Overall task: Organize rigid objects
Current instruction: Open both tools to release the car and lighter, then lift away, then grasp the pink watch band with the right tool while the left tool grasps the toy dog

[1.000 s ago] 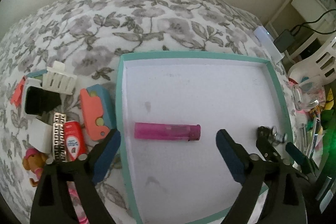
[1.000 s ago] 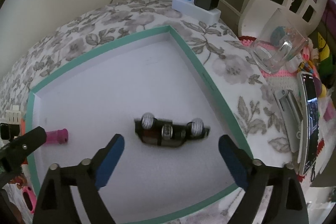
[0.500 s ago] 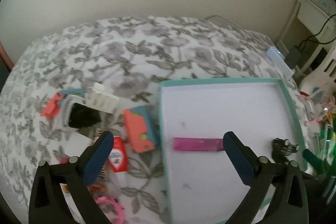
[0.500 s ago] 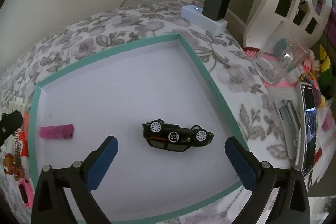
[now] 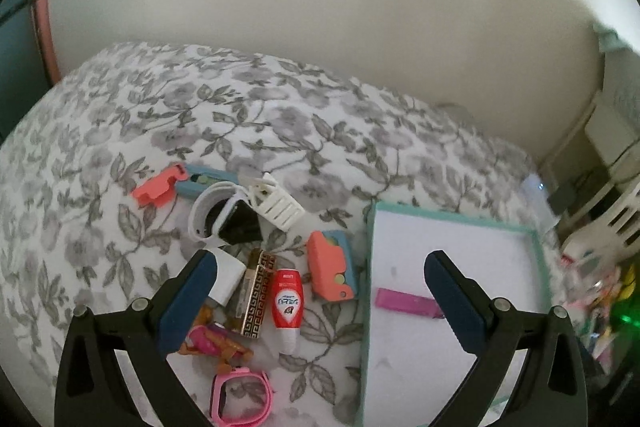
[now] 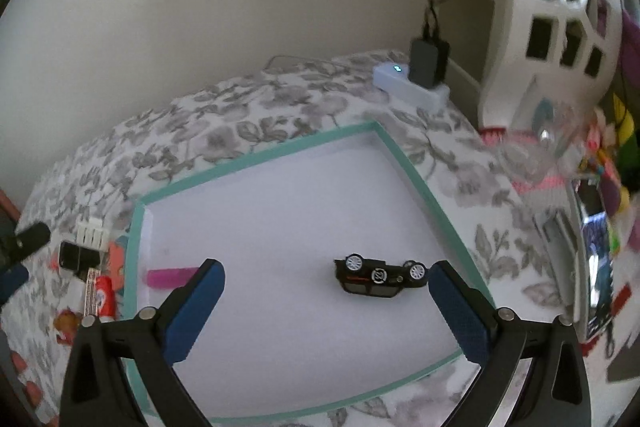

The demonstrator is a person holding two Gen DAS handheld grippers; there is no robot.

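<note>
Now the left gripper, jaws wide and empty, has swung from the tray and its pink lighter toward clutter at lower left, while the open right gripper hovers beside the toy car.

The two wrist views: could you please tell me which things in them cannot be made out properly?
- Pink lighter, left wrist view: its right end is hidden behind the left gripper's right finger.
- Orange toy figure, same view: partly covered by the left finger, so its shape is unclear.
- Red tube: the label print is too small to read.
- Clear glass, right wrist view: motion-blurred.
- Phone, same view: distorted at the frame's right edge.
</note>
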